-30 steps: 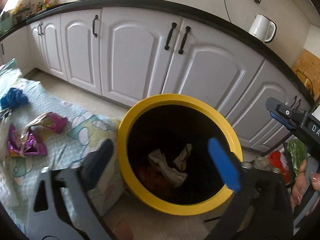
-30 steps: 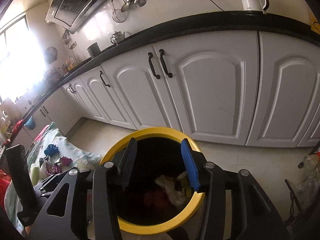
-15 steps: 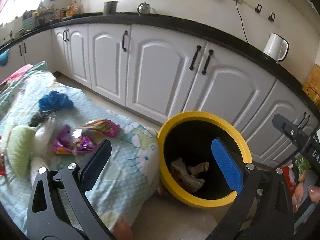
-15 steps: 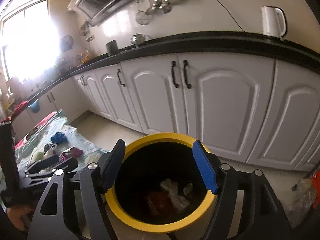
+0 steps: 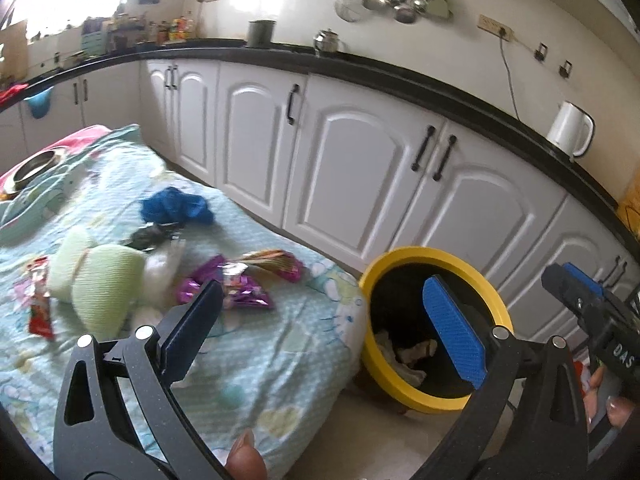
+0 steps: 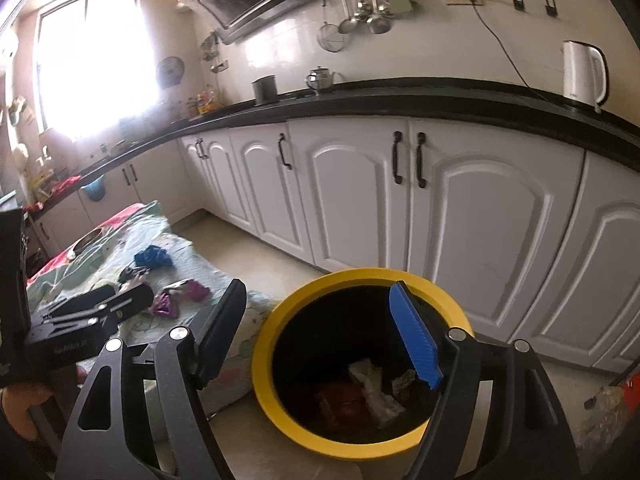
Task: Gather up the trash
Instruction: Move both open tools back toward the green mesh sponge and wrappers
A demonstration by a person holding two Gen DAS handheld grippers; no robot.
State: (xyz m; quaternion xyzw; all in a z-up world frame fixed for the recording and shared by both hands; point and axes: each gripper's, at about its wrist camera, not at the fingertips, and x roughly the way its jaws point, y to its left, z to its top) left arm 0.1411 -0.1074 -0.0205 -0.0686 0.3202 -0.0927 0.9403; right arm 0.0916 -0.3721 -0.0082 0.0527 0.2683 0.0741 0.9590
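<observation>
Between items: a drop into the bin (image 6: 276,328) looks just finished, next is fetching more trash.

Right gripper (image 6: 320,336) hangs above the near rim of the yellow-rimmed bin, fingers spread and empty. Its jaws have just been opening; nothing between them. Crumpled paper (image 6: 374,388) and a red wrapper (image 6: 340,398) lie at the bottom of the bin.

Left gripper (image 5: 324,332) also has fingers spread wide, nothing held. It points over the near right corner of the bed (image 5: 280,360), bin just to its right.

Trash left on the bed: purple foil wrappers (image 5: 240,292) just beyond the left gripper's dark finger, a pink-edged wrapper (image 5: 276,262) right behind them, a red packet (image 5: 40,300) at far left, a dark scrap (image 5: 148,236) further back. Blue bundle (image 5: 176,206) and pale green soft toy (image 5: 100,284) may not be trash, can't tell.

Next move, my read: left gripper goes forward and down onto the purple wrappers, the nearest item. Foil is thin and flat on soft bedding, so come in low and pinch a raised fold, without grabbing the sheet.
</observation>
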